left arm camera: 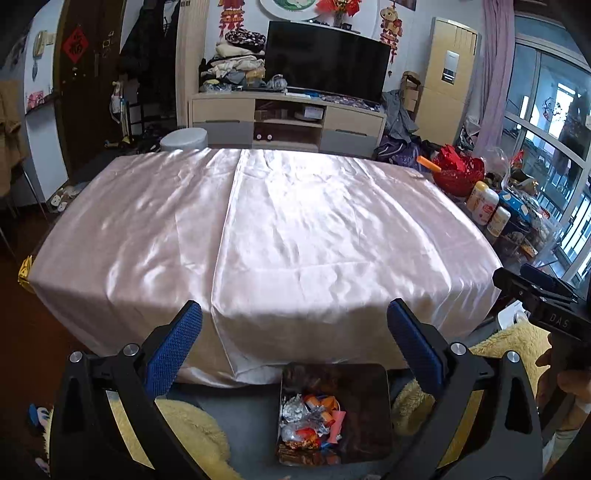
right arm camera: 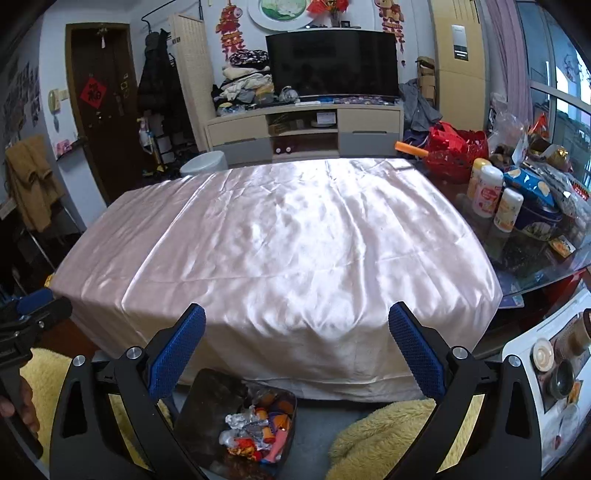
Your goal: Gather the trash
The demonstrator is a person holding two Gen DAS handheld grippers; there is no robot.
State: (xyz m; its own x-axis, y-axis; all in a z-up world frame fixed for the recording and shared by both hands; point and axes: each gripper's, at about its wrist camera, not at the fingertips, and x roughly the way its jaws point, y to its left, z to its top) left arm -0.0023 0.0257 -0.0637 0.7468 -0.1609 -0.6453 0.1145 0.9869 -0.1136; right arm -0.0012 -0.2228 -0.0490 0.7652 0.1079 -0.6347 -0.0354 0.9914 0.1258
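Trash (left arm camera: 314,421) piled in bin (left arm camera: 369,406) below, between left fingers (left arm camera: 173,354); right fingers (right arm camera: 415,350) likewise spread wide, empty; desk (left arm camera: 277,229) ahead.

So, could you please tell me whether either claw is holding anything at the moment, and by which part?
Nothing is held. The left claw and right claw both stand open and empty above the bin of wrappers.

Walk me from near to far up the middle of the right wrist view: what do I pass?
Dark square bin of crumpled wrappers → shiny pink satin cloth over the table → pale wood and grey TV cabinet → black flat-screen television → round white wall plaque.
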